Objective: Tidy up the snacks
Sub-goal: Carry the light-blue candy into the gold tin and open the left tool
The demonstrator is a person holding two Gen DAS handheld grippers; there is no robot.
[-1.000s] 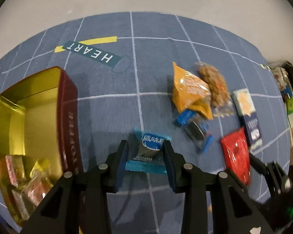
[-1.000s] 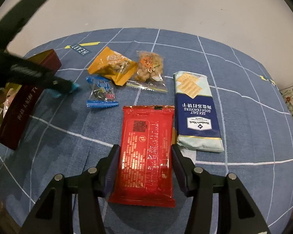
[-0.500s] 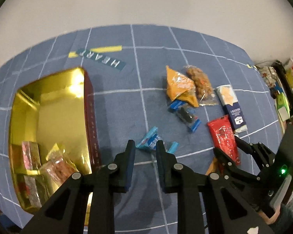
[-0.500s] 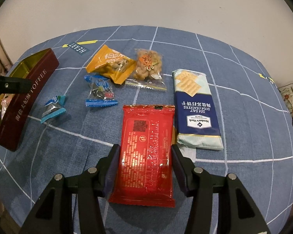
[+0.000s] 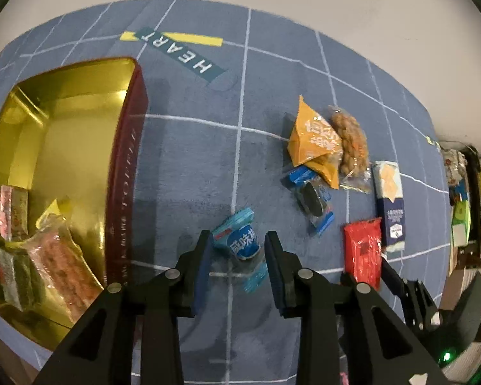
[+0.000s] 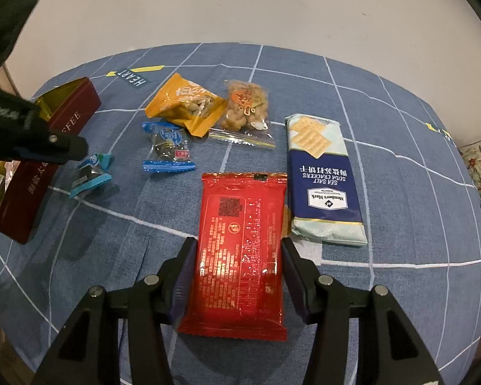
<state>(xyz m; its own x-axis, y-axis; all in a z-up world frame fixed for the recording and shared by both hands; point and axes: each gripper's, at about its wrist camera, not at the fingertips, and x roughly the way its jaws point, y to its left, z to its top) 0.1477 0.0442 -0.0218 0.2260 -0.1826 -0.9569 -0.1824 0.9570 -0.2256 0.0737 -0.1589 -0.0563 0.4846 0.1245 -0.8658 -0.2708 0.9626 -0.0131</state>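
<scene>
A small light-blue candy packet (image 5: pixel 240 244) lies on the blue grid cloth. My left gripper (image 5: pixel 238 266) is open with a finger on each side of the packet, close above it; it also shows in the right wrist view (image 6: pixel 91 173). The gold-lined red tin (image 5: pixel 126 166) stands open to the left and holds several wrapped snacks. My right gripper (image 6: pixel 239 276) is open, its fingers on either side of the red packet (image 6: pixel 240 250), which lies flat on the cloth.
An orange packet (image 6: pixel 184 104), a clear bag of nuts (image 6: pixel 247 109), a blue-wrapped candy (image 6: pixel 168 146) and a sea salt cracker pack (image 6: pixel 324 176) lie in the middle of the cloth. Cluttered shelves (image 5: pixel 465 192) stand past the table's right edge.
My left gripper shut and lifted back with the light-blue packet left on the cloth, then reopened and came down around it again. The right gripper stayed still.
</scene>
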